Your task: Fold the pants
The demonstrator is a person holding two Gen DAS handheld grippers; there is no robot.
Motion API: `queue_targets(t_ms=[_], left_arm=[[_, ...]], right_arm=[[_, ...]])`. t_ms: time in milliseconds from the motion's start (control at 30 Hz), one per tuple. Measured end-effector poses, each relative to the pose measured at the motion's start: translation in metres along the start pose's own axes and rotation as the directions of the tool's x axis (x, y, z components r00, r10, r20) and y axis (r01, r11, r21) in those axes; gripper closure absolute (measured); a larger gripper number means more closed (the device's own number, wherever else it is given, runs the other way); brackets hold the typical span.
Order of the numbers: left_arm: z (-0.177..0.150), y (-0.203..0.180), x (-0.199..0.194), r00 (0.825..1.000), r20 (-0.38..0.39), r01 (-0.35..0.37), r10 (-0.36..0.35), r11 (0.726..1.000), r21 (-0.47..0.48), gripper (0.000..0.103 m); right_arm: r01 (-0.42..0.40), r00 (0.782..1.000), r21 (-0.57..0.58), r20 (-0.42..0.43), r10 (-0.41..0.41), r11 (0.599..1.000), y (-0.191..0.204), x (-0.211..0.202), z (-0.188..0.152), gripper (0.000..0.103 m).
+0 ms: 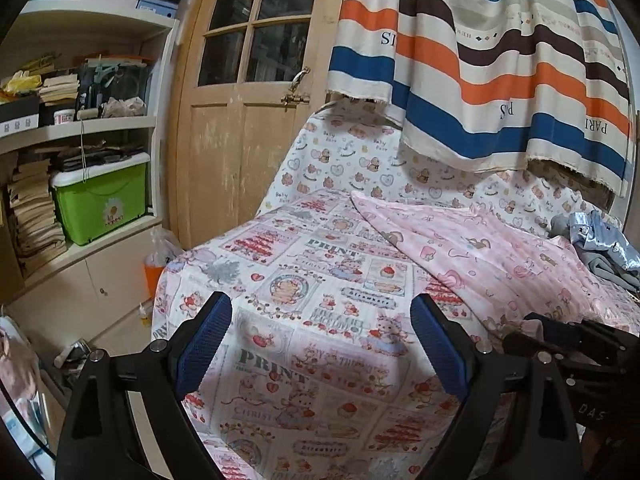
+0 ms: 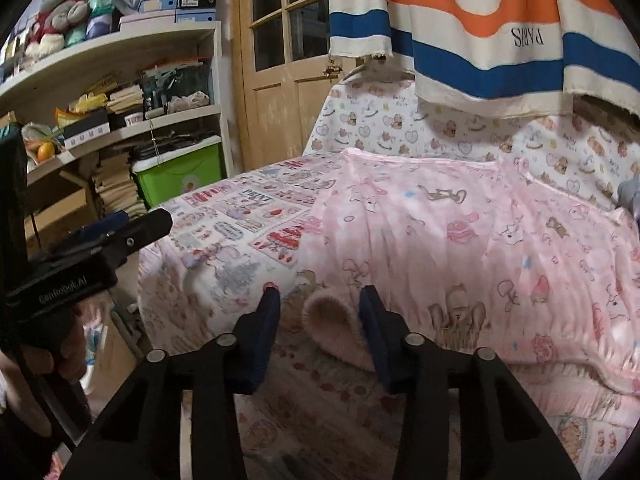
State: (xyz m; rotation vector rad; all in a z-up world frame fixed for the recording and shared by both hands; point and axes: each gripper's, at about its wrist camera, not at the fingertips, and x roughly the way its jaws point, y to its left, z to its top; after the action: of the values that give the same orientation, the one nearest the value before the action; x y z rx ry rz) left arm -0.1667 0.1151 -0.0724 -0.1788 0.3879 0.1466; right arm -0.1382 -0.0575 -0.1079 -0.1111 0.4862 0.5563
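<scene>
Nearest, the right gripper (image 2: pixel 318 320) stands narrowed around a turned-up corner of the pink pants (image 2: pixel 460 240); contact unclear. Left gripper (image 1: pixel 320 344) gapes wide, empty. Beyond, the pants lie on the printed bedcover (image 1: pixel 288 264): light, limp, slippery; grasp hems.

Left gripper (image 1: pixel 320 344) tilting slightly downward, jaws standing wide with nothing between them, right gripper (image 2: pixel 316 320) angling down beside it, jaws part-closed around a fold of pink pants (image 2: pixel 420 240), pads not clearly pressing it
</scene>
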Motion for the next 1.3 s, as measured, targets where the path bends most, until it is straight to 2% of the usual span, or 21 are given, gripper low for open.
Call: queue_targets(t_ms=[33,200,367,467,533,567,600,633,667,767,800,833,933,967,1033,1067,1133,1167,1267,1300], left_arm=[[-0.001,0.001,0.001,1.000,-0.006,0.004,-0.004,1.000,-0.006,0.013],[-0.002,0.000,0.003,1.000,-0.019,0.016,-0.017,1.000,-0.008,0.013],[0.012,-0.012,0.007,0.999,-0.001,0.040,-0.040,0.997,0.073,0.013],[0.042,-0.021,0.023,0.994,-0.024,0.111,-0.109,0.985,0.136,0.013],[0.067,-0.022,0.040,0.988,-0.042,0.155,-0.150,0.978,0.141,0.013],[0.083,-0.022,0.054,0.984,-0.061,0.173,-0.167,0.976,0.134,0.018],[0.097,-0.021,0.069,0.981,-0.085,0.185,-0.176,0.975,0.120,0.028],[0.111,-0.020,0.085,0.976,-0.116,0.197,-0.186,0.975,0.099,0.034],[0.124,-0.018,0.105,0.966,-0.158,0.216,-0.204,0.974,0.065,0.046],[0.155,-0.017,0.168,0.915,-0.292,0.276,-0.278,0.960,-0.048,0.066],[0.162,-0.019,0.188,0.902,-0.327,0.276,-0.283,0.959,-0.069,0.068],[0.168,-0.021,0.204,0.897,-0.346,0.267,-0.276,0.961,-0.075,0.069],[0.177,-0.036,0.243,0.903,-0.378,0.217,-0.205,0.976,-0.012,0.071],[0.178,-0.040,0.256,0.898,-0.398,0.205,-0.190,0.979,-0.005,0.071],[0.175,-0.043,0.283,0.873,-0.450,0.194,-0.187,0.980,-0.031,0.072],[0.174,-0.044,0.293,0.865,-0.469,0.184,-0.178,0.982,-0.033,0.074],[0.169,-0.051,0.308,0.871,-0.479,0.136,-0.106,0.990,0.028,0.074],[0.168,-0.054,0.312,0.872,-0.481,0.132,-0.094,0.990,0.046,0.074],[0.164,-0.053,0.328,0.847,-0.519,0.132,-0.111,0.991,0.004,0.074],[0.164,-0.052,0.333,0.844,-0.524,0.128,-0.111,0.992,-0.004,0.074]], right_arm=[[0.013,1.000,-0.002,-0.002,-0.013,1.000,-0.001,0.000,0.000,0.073],[0.002,1.000,0.048,0.013,-0.003,0.999,-0.014,-0.003,0.002,0.091],[0.026,0.998,0.020,0.062,-0.027,0.999,-0.009,-0.013,0.007,0.093],[0.036,0.996,0.023,0.080,-0.037,0.999,-0.010,-0.016,0.014,0.093],[0.045,0.994,0.033,0.095,-0.048,0.998,-0.013,-0.019,0.019,0.093],[0.048,0.993,0.043,0.102,-0.052,0.998,-0.014,-0.020,0.021,0.093],[0.047,0.993,0.058,0.108,-0.053,0.997,-0.017,-0.021,0.024,0.093],[0.045,0.992,0.072,0.112,-0.053,0.996,-0.020,-0.021,0.026,0.093],[0.043,0.992,0.087,0.116,-0.053,0.995,-0.022,-0.022,0.028,0.093],[0.050,0.989,0.103,0.136,-0.064,0.993,-0.026,-0.025,0.034,0.093],[0.052,0.988,0.102,0.142,-0.066,0.993,-0.026,-0.026,0.036,0.093],[0.056,0.986,0.100,0.149,-0.070,0.993,-0.026,-0.028,0.038,0.093],[0.067,0.984,0.087,0.159,-0.080,0.994,-0.026,-0.032,0.041,0.093],[0.069,0.984,0.084,0.160,-0.082,0.994,-0.027,-0.033,0.042,0.093],[0.071,0.984,0.077,0.160,-0.083,0.995,-0.028,-0.035,0.042,0.093],[0.074,0.983,0.073,0.161,-0.085,0.995,-0.029,-0.035,0.042,0.093],[0.077,0.984,0.070,0.158,-0.087,0.995,-0.032,-0.035,0.042,0.093],[0.075,0.984,0.070,0.156,-0.085,0.995,-0.033,-0.036,0.042,0.093],[0.075,0.985,0.059,0.150,-0.083,0.995,-0.034,-0.036,0.042,0.093],[0.068,0.986,0.060,0.151,-0.076,0.996,-0.034,-0.035,0.043,0.093]])
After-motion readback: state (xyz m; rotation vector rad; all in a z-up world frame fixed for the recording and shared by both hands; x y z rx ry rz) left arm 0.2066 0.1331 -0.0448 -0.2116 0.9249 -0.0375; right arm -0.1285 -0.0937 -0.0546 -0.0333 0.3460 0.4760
